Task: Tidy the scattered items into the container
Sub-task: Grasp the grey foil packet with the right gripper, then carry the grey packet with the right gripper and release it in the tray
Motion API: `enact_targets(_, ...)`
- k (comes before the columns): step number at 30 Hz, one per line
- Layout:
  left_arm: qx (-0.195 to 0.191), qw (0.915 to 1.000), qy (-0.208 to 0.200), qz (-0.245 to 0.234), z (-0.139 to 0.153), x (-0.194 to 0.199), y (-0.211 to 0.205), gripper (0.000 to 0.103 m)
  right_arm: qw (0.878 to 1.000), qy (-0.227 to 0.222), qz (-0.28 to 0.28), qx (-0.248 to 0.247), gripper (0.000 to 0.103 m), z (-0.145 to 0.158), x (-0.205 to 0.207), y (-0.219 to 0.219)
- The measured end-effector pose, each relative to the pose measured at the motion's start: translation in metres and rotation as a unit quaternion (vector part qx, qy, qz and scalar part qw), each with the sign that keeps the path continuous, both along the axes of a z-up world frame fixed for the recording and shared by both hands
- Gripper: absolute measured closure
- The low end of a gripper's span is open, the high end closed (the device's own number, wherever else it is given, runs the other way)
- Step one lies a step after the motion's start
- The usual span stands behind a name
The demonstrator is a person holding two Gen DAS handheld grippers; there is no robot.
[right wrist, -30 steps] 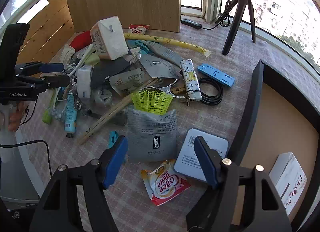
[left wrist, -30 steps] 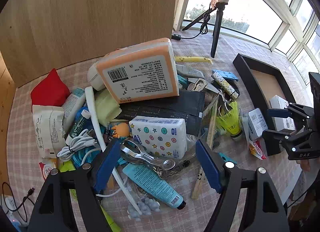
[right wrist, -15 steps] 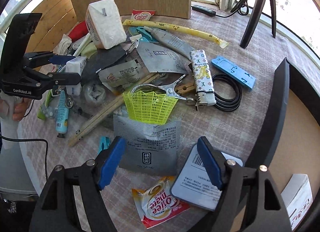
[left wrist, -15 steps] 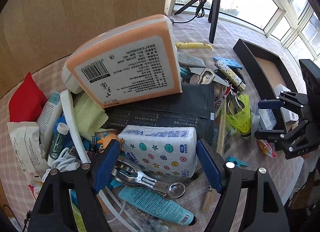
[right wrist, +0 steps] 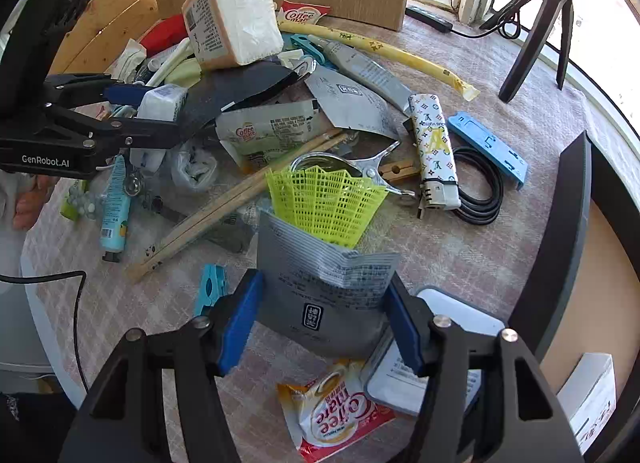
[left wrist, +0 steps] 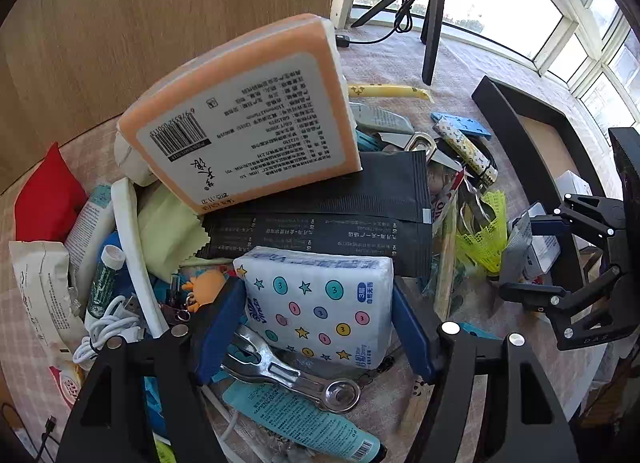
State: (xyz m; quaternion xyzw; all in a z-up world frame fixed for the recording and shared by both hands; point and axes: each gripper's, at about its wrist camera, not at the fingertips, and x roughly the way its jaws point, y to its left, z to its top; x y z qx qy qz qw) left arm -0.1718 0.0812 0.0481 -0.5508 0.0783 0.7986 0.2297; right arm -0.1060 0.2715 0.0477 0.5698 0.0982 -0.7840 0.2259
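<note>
Moved in since a second ago: left tongs [left wrist: 318,323] now astride the tissue pack [left wrist: 320,299] at lower centre, right tongs [right wrist: 322,319] astride the grey pouch [right wrist: 324,299]; both apart, unclamped. Container [right wrist: 560,239] waiting right.

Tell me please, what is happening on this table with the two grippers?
A person is tidying a messy pile into the black container. The left gripper sits around a white tissue pack with coloured dots, fingers at its two sides. The right gripper sits around a grey foil pouch, beside the yellow shuttlecock. Neither pack is lifted yet. One white box already lies in the container.
</note>
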Motion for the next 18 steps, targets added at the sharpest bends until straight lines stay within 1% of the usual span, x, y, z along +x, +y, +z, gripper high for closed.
enact_targets(3,0.003,1.0,0.003,0.003,0.002,0.002,-0.002,0.038,1.0,0.003,-0.004,0.0,0.05,0.001,0.0,0.001)
enact_targets(4,0.005,1.0,0.005,0.004,0.002,0.003,-0.002,0.04,1.0,0.005,-0.005,0.001,0.053,0.003,0.001,0.002)
enact_targets(5,0.006,1.0,0.006,0.004,0.003,0.005,-0.002,0.042,1.0,0.006,-0.008,0.0,0.06,0.005,0.001,0.004)
enact_targets(9,0.016,0.9999,0.005,0.0,0.007,0.011,-0.005,0.043,1.0,0.001,-0.022,-0.017,0.073,0.012,0.003,0.013)
enact_targets(14,0.006,0.9998,0.021,0.003,0.011,0.018,-0.004,0.046,0.999,0.002,-0.034,-0.035,0.087,0.016,0.009,0.021)
enact_targets(18,0.016,0.9993,0.032,0.014,0.02,0.022,-0.01,0.047,0.998,0.003,-0.038,-0.052,0.092,0.02,0.012,0.015)
